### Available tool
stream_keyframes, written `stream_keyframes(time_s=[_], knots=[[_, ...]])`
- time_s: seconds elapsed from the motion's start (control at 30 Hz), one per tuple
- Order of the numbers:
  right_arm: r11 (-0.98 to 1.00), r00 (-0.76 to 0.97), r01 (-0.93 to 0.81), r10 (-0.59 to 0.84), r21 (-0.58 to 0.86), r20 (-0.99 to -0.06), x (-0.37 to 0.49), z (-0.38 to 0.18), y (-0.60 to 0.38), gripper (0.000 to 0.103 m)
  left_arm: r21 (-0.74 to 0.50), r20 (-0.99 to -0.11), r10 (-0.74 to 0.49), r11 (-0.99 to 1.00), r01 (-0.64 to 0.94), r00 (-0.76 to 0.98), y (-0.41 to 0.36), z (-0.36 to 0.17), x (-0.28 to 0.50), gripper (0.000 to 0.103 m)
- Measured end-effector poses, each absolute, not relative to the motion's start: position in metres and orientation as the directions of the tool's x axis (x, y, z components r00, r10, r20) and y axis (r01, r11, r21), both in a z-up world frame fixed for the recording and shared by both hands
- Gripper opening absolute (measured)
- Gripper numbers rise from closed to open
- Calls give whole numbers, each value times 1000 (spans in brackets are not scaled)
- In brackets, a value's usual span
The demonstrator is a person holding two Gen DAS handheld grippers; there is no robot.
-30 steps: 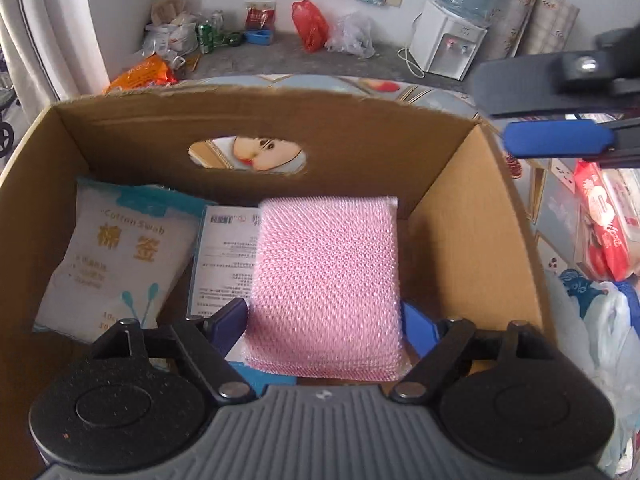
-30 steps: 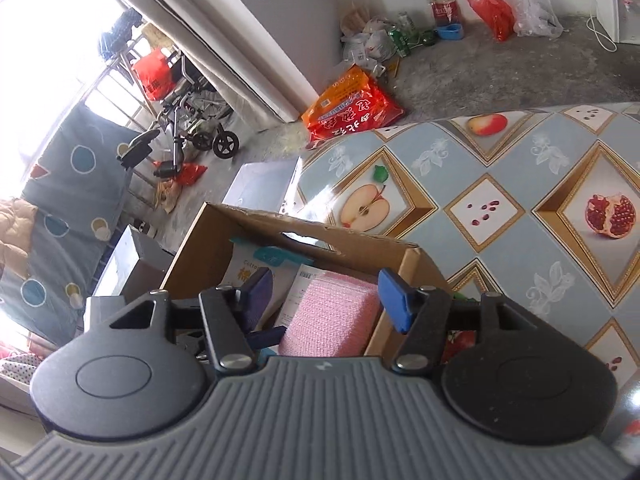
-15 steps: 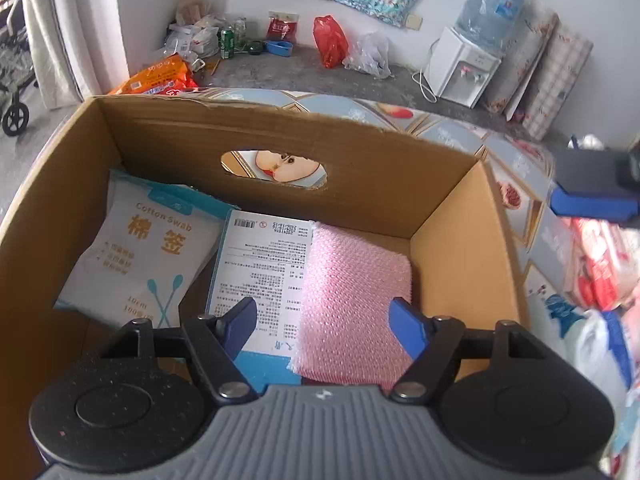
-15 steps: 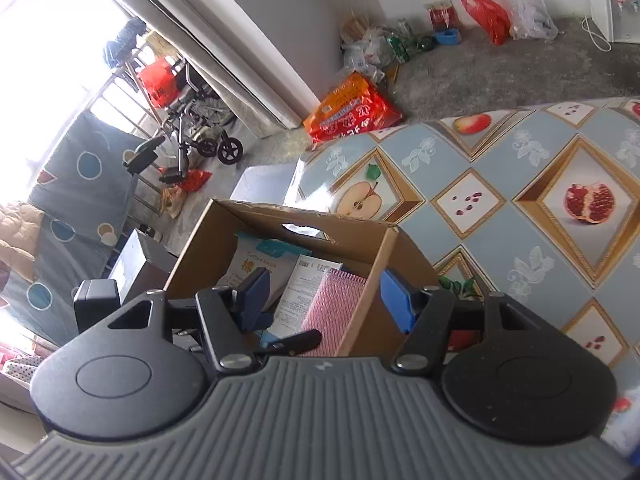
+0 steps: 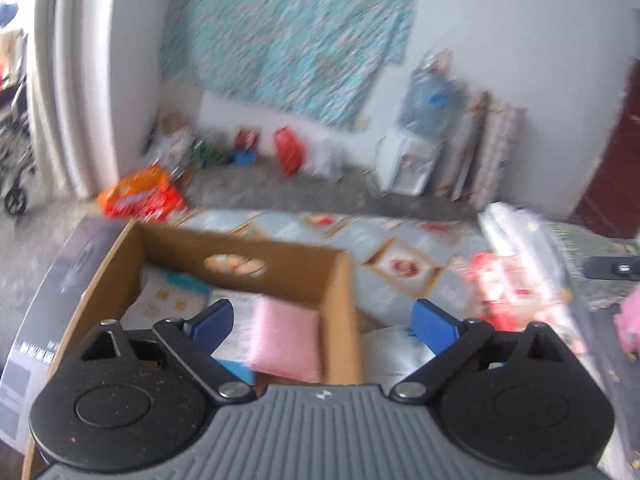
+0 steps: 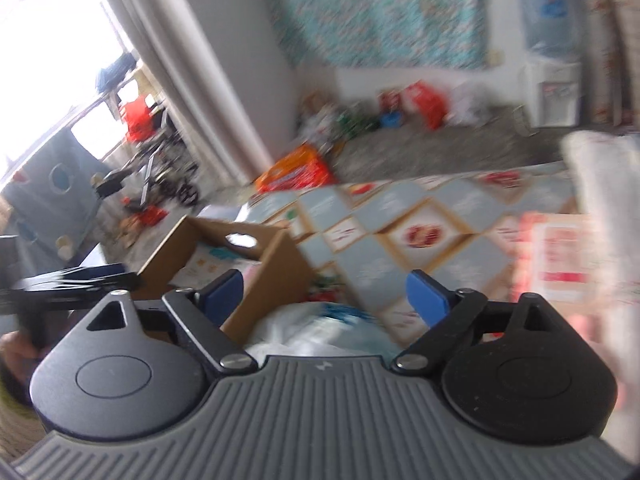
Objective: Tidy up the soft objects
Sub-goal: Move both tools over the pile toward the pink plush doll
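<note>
A cardboard box (image 5: pixel 340 300) stands on the patterned table. Inside lie a pink mesh sponge (image 5: pixel 286 340), a white leaflet pack (image 5: pixel 236 320) and a cotton swab bag (image 5: pixel 168 300). My left gripper (image 5: pixel 322 320) is open and empty, raised above the box's right wall. My right gripper (image 6: pixel 326 290) is open and empty, over a white plastic bag (image 6: pixel 320 332) beside the box (image 6: pixel 276 272). Both views are blurred by motion.
Red-and-white packets (image 5: pixel 496 292) and a pink item (image 5: pixel 628 320) lie on the table to the right. A red-printed pack (image 6: pixel 560 256) and a white bag (image 6: pixel 600 168) sit at the right in the right wrist view. The floor beyond holds bags and a water dispenser (image 5: pixel 412 164).
My left gripper let go of the pink sponge, which now lies in the box, then opened wide and rose back to the right. My right gripper swung right and tilted up.
</note>
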State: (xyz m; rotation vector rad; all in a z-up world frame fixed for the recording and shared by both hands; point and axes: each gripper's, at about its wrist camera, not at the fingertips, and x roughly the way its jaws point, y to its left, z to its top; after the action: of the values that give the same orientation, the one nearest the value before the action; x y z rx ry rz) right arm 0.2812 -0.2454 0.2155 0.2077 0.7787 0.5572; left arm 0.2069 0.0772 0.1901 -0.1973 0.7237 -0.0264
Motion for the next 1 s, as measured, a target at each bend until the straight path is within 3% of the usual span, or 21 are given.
stream_keyframes(time_s=[0.37,0.63,0.7,0.8,0.87,1.0], knots=[[888,622,-249,453,386,-639,214,167,-354,91,-187,-611,-334,942,280,717,-75,193,175,100],[927,645,-179,364,330,-672,235,142,-370,89,-38,-632,-350,905,423,691,-167,151,219,95],[932,635,-165,350,322,-688,254,133,-371,87,-13,-650,-340,899,438,680,-181,137,235,87],[936,604,-140,339,323,-722,290,111,-377,74,-1,-685,-324,896,444,653,-199,115,264,71],[934,573,-121,342,336,-745,314,95,-381,61,5,-710,-314,893,451,630,-207,99,284,67],[947,534,-103,311,305,-786,349,67,-385,54,8,-759,-290,891,453,584,-219,73,321,56]])
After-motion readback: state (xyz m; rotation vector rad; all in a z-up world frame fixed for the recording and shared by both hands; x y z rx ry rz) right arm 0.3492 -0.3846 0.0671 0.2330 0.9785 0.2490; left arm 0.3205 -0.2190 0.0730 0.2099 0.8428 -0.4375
